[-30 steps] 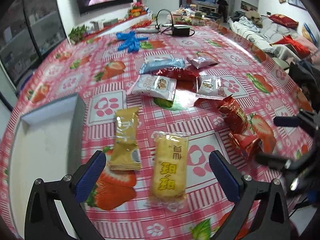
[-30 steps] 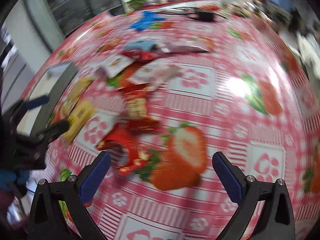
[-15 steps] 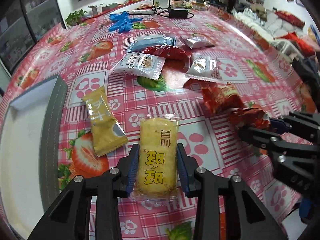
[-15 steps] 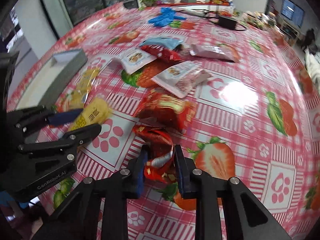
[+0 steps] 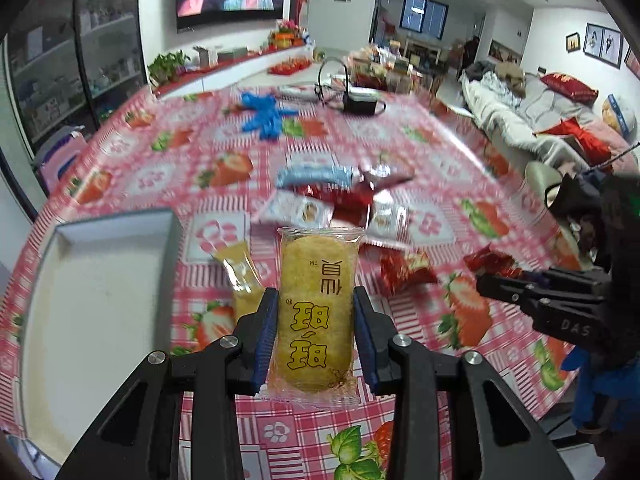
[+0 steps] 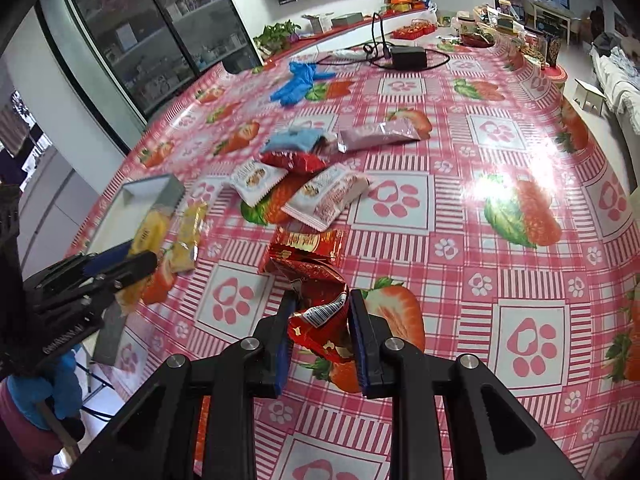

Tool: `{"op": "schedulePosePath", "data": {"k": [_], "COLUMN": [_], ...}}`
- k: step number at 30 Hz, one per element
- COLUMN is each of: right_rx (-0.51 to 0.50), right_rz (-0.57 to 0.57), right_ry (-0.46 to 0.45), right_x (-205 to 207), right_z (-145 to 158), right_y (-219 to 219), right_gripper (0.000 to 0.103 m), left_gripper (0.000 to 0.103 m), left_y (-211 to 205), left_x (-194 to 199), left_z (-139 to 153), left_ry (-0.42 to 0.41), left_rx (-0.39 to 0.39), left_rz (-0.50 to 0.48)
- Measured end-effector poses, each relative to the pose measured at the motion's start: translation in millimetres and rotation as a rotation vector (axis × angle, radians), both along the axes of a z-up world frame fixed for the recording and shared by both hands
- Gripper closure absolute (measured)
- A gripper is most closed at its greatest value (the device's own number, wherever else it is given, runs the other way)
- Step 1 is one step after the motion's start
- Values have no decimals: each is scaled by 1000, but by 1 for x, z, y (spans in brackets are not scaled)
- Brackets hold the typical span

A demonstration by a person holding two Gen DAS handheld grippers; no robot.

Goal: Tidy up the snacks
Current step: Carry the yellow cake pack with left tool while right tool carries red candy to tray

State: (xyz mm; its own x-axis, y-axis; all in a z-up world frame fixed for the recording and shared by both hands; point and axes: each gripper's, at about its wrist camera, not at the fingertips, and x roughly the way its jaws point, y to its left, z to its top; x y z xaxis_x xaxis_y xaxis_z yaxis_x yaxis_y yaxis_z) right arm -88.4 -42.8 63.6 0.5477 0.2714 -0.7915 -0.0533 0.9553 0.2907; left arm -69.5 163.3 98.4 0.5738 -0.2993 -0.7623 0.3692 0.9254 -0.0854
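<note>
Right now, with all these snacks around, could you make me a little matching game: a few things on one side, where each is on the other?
Things:
1. yellow rice cracker pack
2. crumpled red wrapper
3. blue gloves
4. gray tray

Places:
A. far end of the table, near a black cable
B. clamped in the left gripper
C. table's left edge
D. clamped in the right gripper

Pairs: 1-B, 2-D, 3-A, 4-C
</note>
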Motion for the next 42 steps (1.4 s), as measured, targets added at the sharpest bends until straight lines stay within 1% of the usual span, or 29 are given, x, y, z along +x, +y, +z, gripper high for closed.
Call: {"op": "schedulePosePath", "data": {"k": [5, 8, 16, 19, 25, 28, 32, 35, 38, 42], "right_rx": [24, 35, 54, 47, 42, 44, 33, 27, 14, 10], "right_rz": [5, 5, 4, 13, 52, 80, 125, 169, 206, 259], "right_ry": [-23, -44, -76, -90, -148, -182, -223, -244, -247, -241], "right_x": [-3, -6, -9, -8, 0, 8, 19, 27, 36, 52], "right_z": [13, 23, 42, 50, 85, 106, 132, 145, 149, 150], "right_y": [1, 0, 0, 3, 18, 30, 53, 76, 98, 130], "right_gripper": [76, 76, 76, 76, 76, 76, 76, 76, 76, 76], "left_gripper": [64, 64, 64, 64, 64, 64, 64, 64, 64, 64], "left_y": [5, 6, 6, 8, 21, 29, 52, 76, 105, 136], "left_x": [-8, -13, -23, -25, -27, -24, -20, -14, -5, 4], "left_z": [24, 36, 58, 72, 119, 141, 165, 177, 185, 186], "left_ry": [-40, -70, -109, -118, -186, -227, -285, -305, -323, -338], "left_rx": [-32, -36, -58, -72, -104, -94, -69, -63, -49, -29], "left_rz": [5, 5, 2, 3, 31, 60, 112, 161, 218, 270]}}
